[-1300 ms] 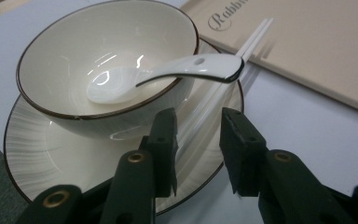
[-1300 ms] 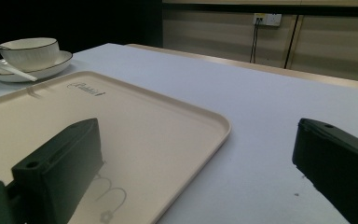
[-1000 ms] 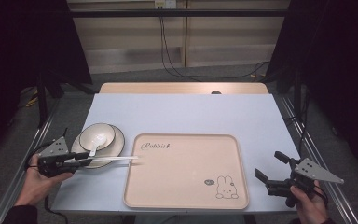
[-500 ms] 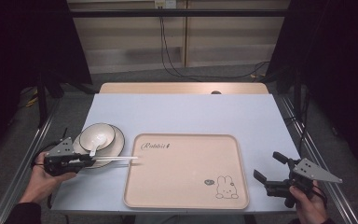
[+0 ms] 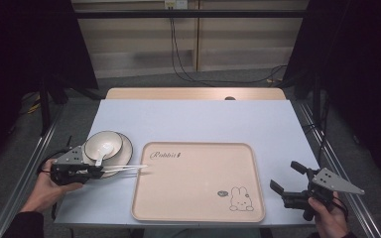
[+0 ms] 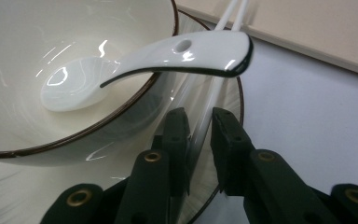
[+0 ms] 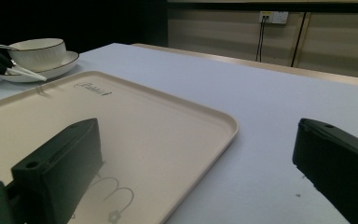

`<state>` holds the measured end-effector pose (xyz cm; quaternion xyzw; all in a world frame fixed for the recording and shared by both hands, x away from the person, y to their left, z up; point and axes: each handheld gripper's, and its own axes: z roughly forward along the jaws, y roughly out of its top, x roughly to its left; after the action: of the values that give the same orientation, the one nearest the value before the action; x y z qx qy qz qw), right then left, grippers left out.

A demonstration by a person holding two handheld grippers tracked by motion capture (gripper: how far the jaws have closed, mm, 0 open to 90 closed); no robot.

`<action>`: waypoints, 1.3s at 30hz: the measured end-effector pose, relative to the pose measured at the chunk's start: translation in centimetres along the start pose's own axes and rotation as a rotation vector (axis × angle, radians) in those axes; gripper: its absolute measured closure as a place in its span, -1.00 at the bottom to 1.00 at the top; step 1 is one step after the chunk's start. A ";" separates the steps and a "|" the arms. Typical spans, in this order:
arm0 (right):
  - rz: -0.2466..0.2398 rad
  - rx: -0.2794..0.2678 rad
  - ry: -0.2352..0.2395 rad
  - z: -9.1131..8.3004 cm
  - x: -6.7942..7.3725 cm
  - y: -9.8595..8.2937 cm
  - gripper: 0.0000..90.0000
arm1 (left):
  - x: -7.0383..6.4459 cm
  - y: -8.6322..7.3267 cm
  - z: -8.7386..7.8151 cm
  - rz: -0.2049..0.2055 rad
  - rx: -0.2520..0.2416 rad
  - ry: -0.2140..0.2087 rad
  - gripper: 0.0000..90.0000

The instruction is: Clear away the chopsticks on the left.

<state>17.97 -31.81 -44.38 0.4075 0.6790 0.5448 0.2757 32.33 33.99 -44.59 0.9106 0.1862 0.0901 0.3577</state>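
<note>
At the left edge of the table (image 5: 198, 119), a person's left hand (image 5: 44, 186) holds the left tongs (image 5: 100, 171) clenched on a pair of white chopsticks (image 5: 124, 169); the chopsticks lie nearly level, their long axis running left to right, thick ends in the jaws and tips reaching just over the left rim of the beige tray (image 5: 198, 208), the landmark here; just left of the tray sits a white bowl (image 5: 103, 145) on a saucer (image 5: 121, 153), a white spoon (image 5: 100, 153) resting in the bowl with its handle over the rim toward the tongs; the left gripper view shows what the high view cannot: the two sticks (image 6: 205, 112) pinched side by side between the black jaws, passing under the spoon handle (image 6: 186, 49) and over the saucer's dark-lined edge (image 6: 239, 100); the tray lies bare save for a printed rabbit (image 5: 239, 199) at its near right corner and lettering at its far left; beyond the tray the table stretches open to its far edge; right of the tray, near the table's right edge, the right hand (image 5: 330, 220) holds the right tongs (image 5: 287, 179) released, jaws wide apart and gripping nothing; the right gripper view looks low across the tray (image 7: 186, 121) to the bowl (image 7: 37, 53) and chopstick tips (image 7: 30, 73) at its far side.
</note>
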 end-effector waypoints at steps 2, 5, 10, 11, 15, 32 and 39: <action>0.002 -0.005 0.002 0.0 0.0 0.0 -0.98 | 0.1 0.0 0.1 0.002 0.000 -0.012 0.72; 0.003 -0.005 0.002 0.0 0.0 0.0 -0.98 | 0.1 -0.1 0.3 -0.011 -0.001 -0.022 0.75; 0.005 -0.005 -0.004 0.0 0.0 0.0 -0.98 | 0.3 0.1 0.5 -0.006 0.017 -0.046 0.84; 0.007 -0.005 -0.005 0.0 0.0 0.0 -0.98 | 0.4 0.2 0.6 -0.015 0.020 -0.054 0.86; 0.003 -0.003 -0.003 0.0 0.0 0.0 -0.98 | 0.4 0.3 0.5 -0.038 0.031 -0.061 0.87; 0.011 -0.005 0.000 0.0 0.0 0.0 -0.98 | -0.8 0.7 -0.6 -0.153 -0.013 -0.057 0.88; 0.005 -0.007 0.002 0.0 0.0 0.1 -0.98 | -2.2 1.2 -1.5 -0.224 -0.062 -0.011 0.88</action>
<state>17.96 -31.84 -44.32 0.4076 0.6764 0.5482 0.2754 30.20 33.26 -42.72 0.8731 0.2817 0.0502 0.3948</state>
